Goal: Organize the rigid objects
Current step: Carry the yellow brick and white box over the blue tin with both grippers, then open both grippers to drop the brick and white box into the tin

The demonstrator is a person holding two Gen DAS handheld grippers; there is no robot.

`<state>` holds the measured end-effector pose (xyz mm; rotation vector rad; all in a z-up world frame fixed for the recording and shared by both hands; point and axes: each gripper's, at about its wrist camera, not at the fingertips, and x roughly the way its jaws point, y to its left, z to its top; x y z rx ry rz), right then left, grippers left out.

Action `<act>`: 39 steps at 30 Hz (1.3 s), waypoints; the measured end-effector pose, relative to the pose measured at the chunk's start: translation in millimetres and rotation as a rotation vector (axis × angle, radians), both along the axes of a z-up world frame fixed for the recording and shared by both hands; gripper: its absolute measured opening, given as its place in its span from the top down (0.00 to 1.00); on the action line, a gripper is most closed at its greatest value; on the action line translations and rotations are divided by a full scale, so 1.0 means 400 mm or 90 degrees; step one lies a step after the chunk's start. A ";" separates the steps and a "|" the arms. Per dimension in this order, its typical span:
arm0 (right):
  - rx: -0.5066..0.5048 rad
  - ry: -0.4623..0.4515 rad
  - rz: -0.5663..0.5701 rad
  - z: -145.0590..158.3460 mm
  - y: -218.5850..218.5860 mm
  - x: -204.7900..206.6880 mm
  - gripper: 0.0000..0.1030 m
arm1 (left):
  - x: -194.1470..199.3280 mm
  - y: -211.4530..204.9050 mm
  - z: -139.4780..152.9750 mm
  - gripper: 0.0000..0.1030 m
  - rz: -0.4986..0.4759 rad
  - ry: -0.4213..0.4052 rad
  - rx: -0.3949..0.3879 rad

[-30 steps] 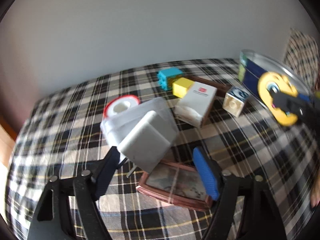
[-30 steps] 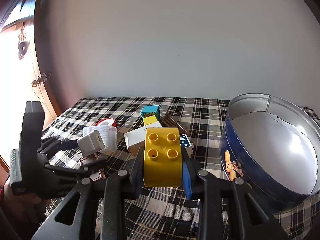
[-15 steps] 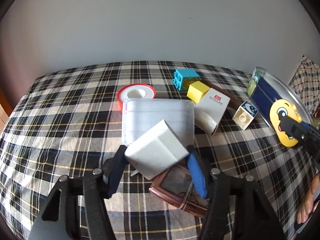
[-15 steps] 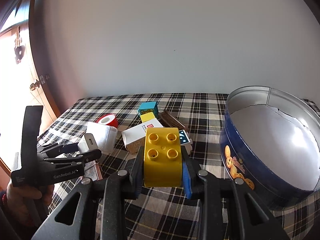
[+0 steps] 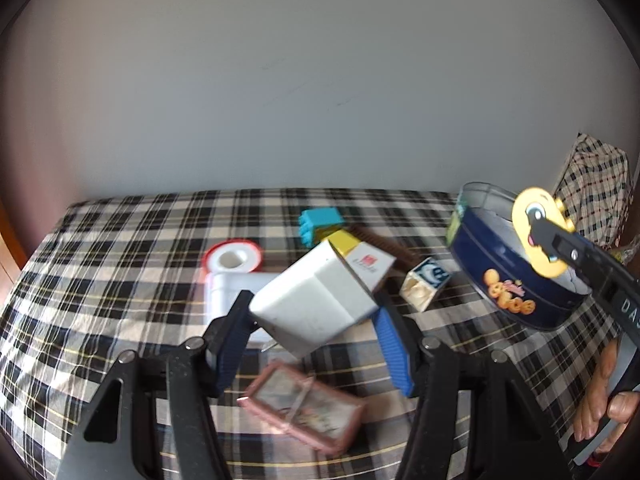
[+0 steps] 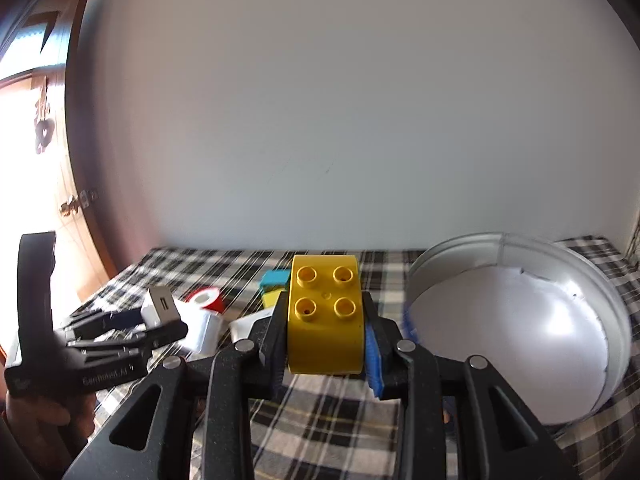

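Observation:
My left gripper (image 5: 314, 334) is shut on a white power adapter (image 5: 316, 304), lifted clear of the plaid cloth; the same adapter (image 6: 160, 308) shows at the left of the right wrist view. My right gripper (image 6: 326, 340) is shut on a yellow studded brick (image 6: 325, 314), held in the air left of the round blue cookie tin (image 6: 520, 344). In the left wrist view that brick (image 5: 540, 236) appears in front of the tin (image 5: 516, 280) at the right.
On the cloth lie a pink framed picture (image 5: 304, 408), a white plastic box (image 5: 228, 292), a red-rimmed tape roll (image 5: 232, 258), a white carton (image 5: 368, 266), a teal brick (image 5: 320, 224), a small yellow block (image 5: 344, 240), a brown comb (image 5: 384, 244) and a printed cube (image 5: 426, 284). A wall stands behind.
The left gripper closed on the adapter and lifted it off the picture frame and box. The right gripper rose with the yellow brick and shifted toward the tin.

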<state>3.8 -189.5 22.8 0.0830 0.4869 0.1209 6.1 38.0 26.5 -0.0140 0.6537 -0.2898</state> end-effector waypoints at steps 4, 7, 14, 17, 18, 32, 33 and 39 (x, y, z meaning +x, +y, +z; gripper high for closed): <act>0.013 -0.017 -0.025 0.018 -0.054 0.001 0.67 | 0.002 -0.071 0.008 0.43 -0.009 -0.004 0.008; -0.027 -0.038 -0.047 0.015 -0.103 -0.017 0.67 | -0.001 -0.135 0.014 0.42 -0.023 -0.012 0.012; -0.060 -0.039 -0.109 -0.007 -0.256 -0.035 0.67 | 0.005 -0.266 0.036 0.42 -0.060 -0.029 -0.006; -0.052 -0.046 -0.147 0.000 -0.320 -0.039 0.67 | 0.011 -0.329 0.054 0.42 -0.076 -0.041 -0.014; -0.055 -0.048 -0.163 0.001 -0.343 -0.040 0.67 | 0.012 -0.347 0.058 0.42 -0.083 -0.045 -0.013; -0.047 0.044 -0.270 -0.039 -0.501 0.007 0.67 | 0.058 -0.622 0.031 0.42 -0.158 -0.029 0.007; -0.044 0.050 -0.266 -0.042 -0.500 0.009 0.67 | 0.062 -0.632 0.025 0.42 -0.160 -0.025 0.009; -0.051 0.071 -0.259 -0.057 -0.490 0.018 0.67 | 0.078 -0.659 -0.004 0.42 -0.157 -0.008 0.020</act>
